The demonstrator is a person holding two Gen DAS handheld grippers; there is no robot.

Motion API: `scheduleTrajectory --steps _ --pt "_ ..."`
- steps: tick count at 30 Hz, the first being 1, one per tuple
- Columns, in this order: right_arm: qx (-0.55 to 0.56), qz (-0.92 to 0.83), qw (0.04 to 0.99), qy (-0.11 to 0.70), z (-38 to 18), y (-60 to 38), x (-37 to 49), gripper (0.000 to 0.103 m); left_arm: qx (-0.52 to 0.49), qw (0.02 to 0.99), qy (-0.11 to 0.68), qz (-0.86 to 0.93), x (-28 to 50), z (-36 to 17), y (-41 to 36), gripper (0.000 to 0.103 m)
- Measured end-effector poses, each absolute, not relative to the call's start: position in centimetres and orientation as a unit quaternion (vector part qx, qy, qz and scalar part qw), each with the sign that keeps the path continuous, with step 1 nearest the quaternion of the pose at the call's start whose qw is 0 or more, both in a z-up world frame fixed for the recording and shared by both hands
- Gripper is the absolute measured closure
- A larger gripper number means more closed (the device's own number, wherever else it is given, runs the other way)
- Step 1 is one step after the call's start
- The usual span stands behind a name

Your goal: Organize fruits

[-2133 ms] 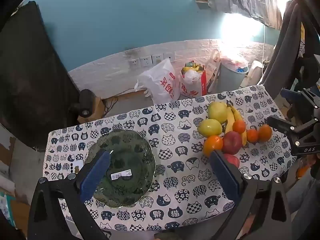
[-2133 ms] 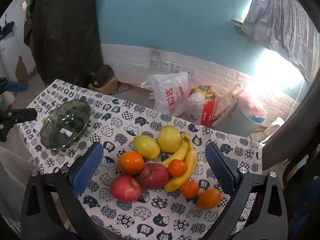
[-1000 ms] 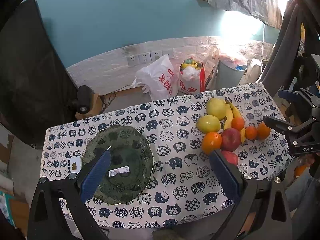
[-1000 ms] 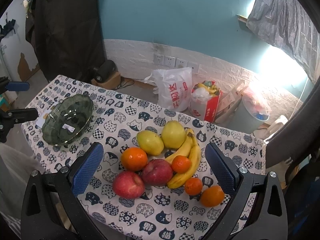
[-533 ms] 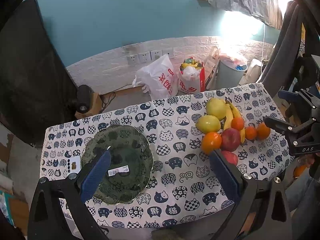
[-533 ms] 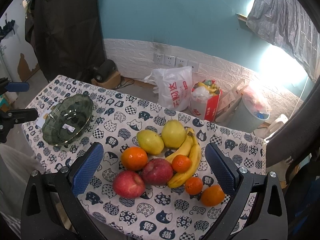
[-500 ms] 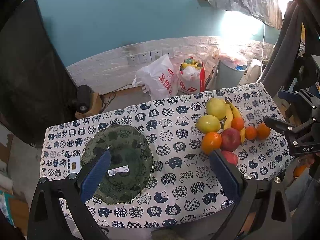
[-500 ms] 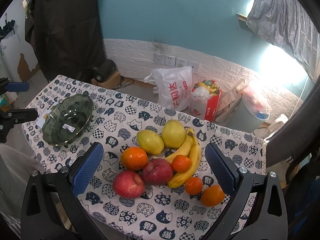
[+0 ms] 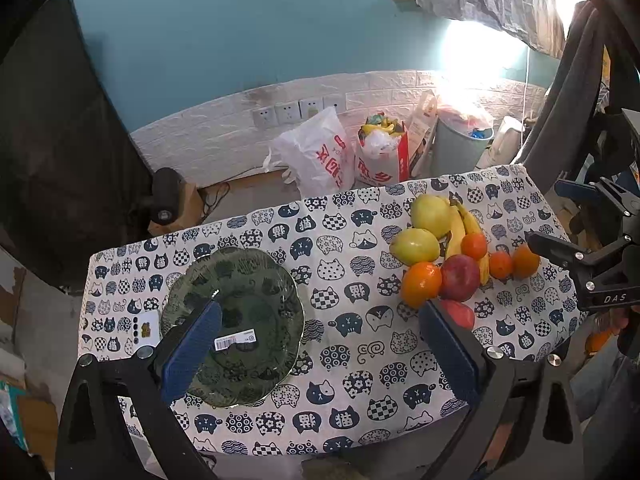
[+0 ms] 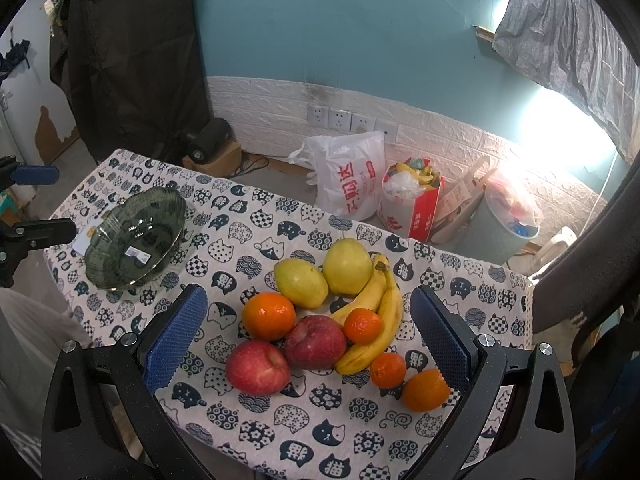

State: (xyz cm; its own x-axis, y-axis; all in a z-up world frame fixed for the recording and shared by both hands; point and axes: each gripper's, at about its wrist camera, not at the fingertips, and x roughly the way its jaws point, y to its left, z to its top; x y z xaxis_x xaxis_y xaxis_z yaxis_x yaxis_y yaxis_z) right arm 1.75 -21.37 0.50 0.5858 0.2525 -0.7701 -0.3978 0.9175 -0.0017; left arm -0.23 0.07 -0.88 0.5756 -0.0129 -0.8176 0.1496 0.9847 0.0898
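Plainly, the chief risk lies in how tightly the fruit is heaped: the two red apples [image 10: 258, 367], the big orange [image 10: 269, 315] and the bananas [image 10: 374, 322] all touch, so pulling one out could, I judge, set its round neighbours rolling across the cat-print tablecloth [image 10: 248, 232], and the small oranges [image 10: 425, 390] near the front edge might go over it. The green glass bowl [image 10: 134, 238] looks smooth and light and sits well apart at the other end of the table, so a fruit dropped in from height could chip it or nudge it toward the edge. The right gripper [image 10: 308, 344] hangs above the heap with its jaws spread wide and nothing between them; the left gripper [image 9: 320, 344] hangs over the bowl's side of the cloth, likewise wide and empty. The fruit looks firm and glossy: two yellow-green pears [image 10: 346, 266] at the back, apples in front, the bananas curving along the right. The bowl is empty but for a barcode sticker [image 9: 236, 338].
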Motion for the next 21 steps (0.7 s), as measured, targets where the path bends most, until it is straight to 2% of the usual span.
scheduleTrajectory --steps 21 --pt "-0.086 0.181 0.885 0.421 0.18 -21.54 1.78 0.004 0.074 0.884 0.460 -0.046 -0.06 -0.85 0.18 0.002"
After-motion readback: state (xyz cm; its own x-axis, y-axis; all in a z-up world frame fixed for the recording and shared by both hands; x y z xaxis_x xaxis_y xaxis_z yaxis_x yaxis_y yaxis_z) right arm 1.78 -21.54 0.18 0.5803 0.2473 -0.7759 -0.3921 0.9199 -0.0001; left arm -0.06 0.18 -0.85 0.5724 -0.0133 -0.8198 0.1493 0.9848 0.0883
